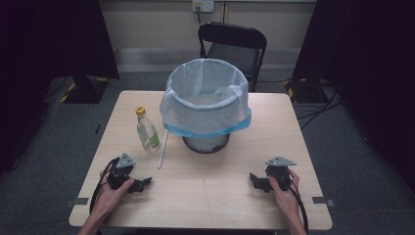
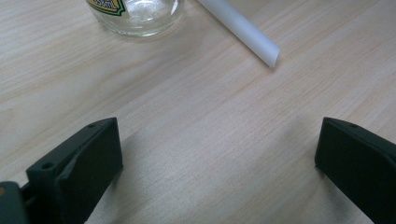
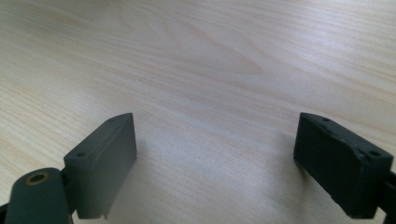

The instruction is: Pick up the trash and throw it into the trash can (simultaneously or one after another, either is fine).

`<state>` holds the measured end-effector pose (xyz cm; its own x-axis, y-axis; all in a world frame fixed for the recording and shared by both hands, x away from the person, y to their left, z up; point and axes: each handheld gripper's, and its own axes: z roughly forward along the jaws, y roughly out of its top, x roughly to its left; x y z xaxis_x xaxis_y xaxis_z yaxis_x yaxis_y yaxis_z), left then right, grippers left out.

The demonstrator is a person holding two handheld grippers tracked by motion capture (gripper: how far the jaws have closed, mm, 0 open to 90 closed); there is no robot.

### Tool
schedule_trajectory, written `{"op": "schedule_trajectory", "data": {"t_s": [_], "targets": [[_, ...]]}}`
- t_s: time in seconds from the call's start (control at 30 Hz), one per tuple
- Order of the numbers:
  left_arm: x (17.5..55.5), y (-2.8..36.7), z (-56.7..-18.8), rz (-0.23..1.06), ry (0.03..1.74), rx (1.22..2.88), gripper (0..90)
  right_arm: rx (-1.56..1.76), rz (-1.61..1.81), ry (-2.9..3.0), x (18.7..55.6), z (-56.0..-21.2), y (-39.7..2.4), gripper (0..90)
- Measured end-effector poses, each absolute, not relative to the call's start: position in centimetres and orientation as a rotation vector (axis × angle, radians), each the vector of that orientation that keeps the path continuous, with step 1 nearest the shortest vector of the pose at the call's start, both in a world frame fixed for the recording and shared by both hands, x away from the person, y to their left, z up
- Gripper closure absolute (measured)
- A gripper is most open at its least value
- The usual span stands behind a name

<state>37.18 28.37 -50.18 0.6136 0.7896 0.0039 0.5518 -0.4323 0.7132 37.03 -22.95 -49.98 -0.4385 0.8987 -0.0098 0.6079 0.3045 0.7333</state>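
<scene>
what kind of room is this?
Likely a lab recording setup: light wooden table on grey carpet, black curtains on both sides, black folding chair behind, tape marks at the table edges.

Soft overhead light brightens the pale table (image 1: 205, 186) while the room toward nine and three o'clock sinks into near-black, the high view is slightly soft and grainy, and in both gripper views the near jaws blur, casting faint diffuse shadows on the wood.

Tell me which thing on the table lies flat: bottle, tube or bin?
The white tube lies flat, beside the bottle. The bottle and the bin both stand upright.
</scene>
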Motion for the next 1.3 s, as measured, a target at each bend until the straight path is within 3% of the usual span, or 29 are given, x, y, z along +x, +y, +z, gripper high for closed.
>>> {"op": "schedule_trajectory", "data": {"t_s": [0.23, 0.33, 0.37, 0.63, 1.03, 1.3], "targets": [[36.7, 28.7, -50.1, 0.445, 1.067, 2.134, 5.8, 1.341, 0.934, 2.158, 37.0, -50.0, -23.0, 12.3], [36.6, 28.8, -49.8, 0.443, 1.083, 2.145, 10.3, 1.342, 0.934, 2.158, 37.0, -50.0, -23.0, 12.3], [36.5, 29.0, -49.6, 0.433, 1.105, 2.121, 16.0, 1.342, 0.934, 2.157, 37.0, -50.0, -23.0, 12.3], [36.5, 29.7, -48.8, 0.346, 1.118, 2.055, 16.1, 1.341, 0.934, 2.158, 37.0, -50.0, -23.0, 12.3], [38.2, 29.9, -45.9, 0.446, 1.058, 2.038, 19.7, 1.347, 0.933, 2.158, 37.0, -50.0, -22.9, 12.3], [39.7, 30.3, -44.9, 0.443, 1.044, 1.999, 19.4, 1.347, 0.933, 2.158, 37.0, -50.0, -22.9, 12.3]]}}
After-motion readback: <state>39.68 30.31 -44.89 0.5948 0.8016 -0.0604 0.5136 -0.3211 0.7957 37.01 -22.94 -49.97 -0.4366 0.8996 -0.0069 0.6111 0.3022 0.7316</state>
